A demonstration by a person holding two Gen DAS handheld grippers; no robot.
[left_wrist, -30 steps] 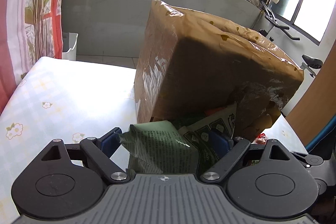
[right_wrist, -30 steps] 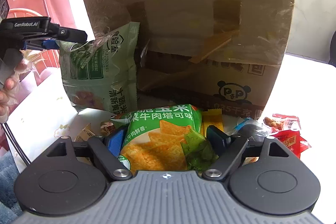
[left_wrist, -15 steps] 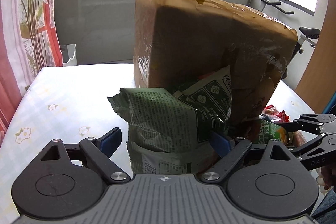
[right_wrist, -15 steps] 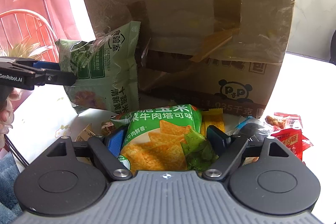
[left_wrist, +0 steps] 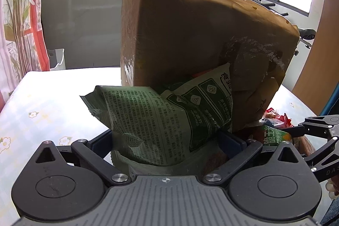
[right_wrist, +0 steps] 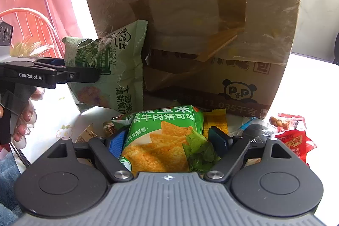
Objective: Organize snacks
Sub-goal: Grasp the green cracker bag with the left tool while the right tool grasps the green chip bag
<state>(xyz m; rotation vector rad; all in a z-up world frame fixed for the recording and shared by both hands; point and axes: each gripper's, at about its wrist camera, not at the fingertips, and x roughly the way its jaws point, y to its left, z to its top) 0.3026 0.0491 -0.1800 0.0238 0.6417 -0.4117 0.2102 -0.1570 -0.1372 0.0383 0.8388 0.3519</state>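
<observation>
My left gripper (left_wrist: pixel 165 141) is shut on a pale green snack bag (left_wrist: pixel 161 120) and holds it against the lower corner of a big taped cardboard box (left_wrist: pixel 201 39). The same bag (right_wrist: pixel 110 69) and left gripper (right_wrist: pixel 84 75) show at the left of the right wrist view, beside the box (right_wrist: pixel 190 3). My right gripper (right_wrist: pixel 167 139) is shut on a bright green tortilla chip bag (right_wrist: pixel 161 137), low in front of the box. That chip bag (left_wrist: pixel 273 137) and the right gripper (left_wrist: pixel 300 132) show at the right edge of the left wrist view.
Red snack packets (right_wrist: pixel 294 137) and a yellow packet (right_wrist: pixel 214 120) lie on the table by the box's foot. Small wrapped sweets (right_wrist: pixel 86 135) lie at the left. The flowered tablecloth (left_wrist: pixel 42 103) stretches left of the box. A curtain (left_wrist: pixel 21 14) hangs at far left.
My left gripper has lowered and pulled back with the pale green bag, which now leans against the box's corner. The right gripper and its chip bag have not moved.
</observation>
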